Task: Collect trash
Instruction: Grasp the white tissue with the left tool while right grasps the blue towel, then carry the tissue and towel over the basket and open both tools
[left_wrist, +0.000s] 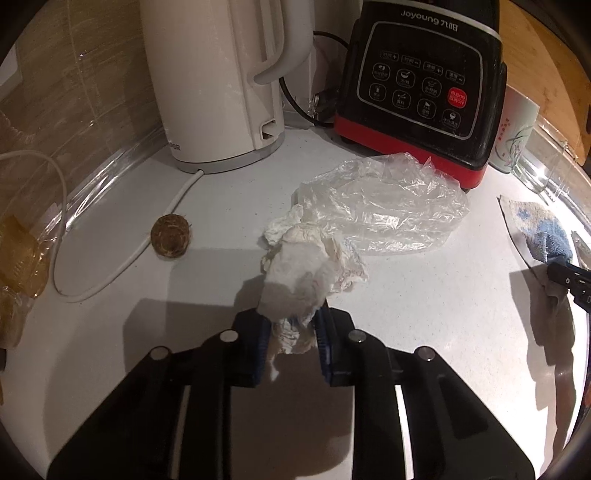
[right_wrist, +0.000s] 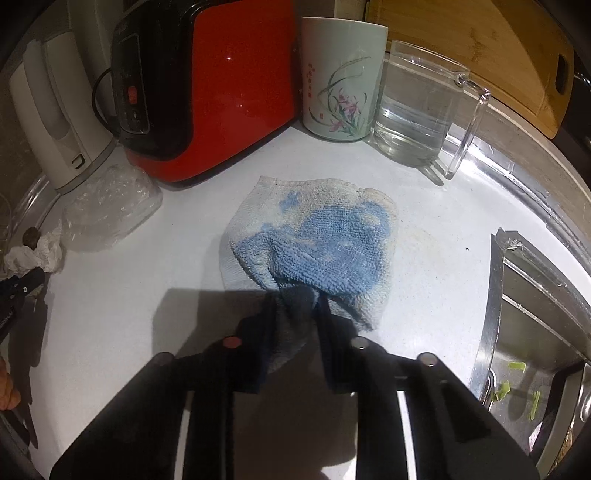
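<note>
**Trash pinched, both grippers loaded**

Crumpled white paper tissue (left_wrist: 310, 266) sits on the white countertop (left_wrist: 424, 295), just in front of a clear crinkled plastic bag (left_wrist: 384, 206). Left gripper (left_wrist: 290, 328) is clamped nearly closed on the tissue's near end. Right gripper (right_wrist: 293, 321) is pinched tight on a blue-and-white terry cloth (right_wrist: 317, 240). Step looks like grasp done, lift pending. Next move likely needs raising both clear, then finding a bin; none visible.
</note>
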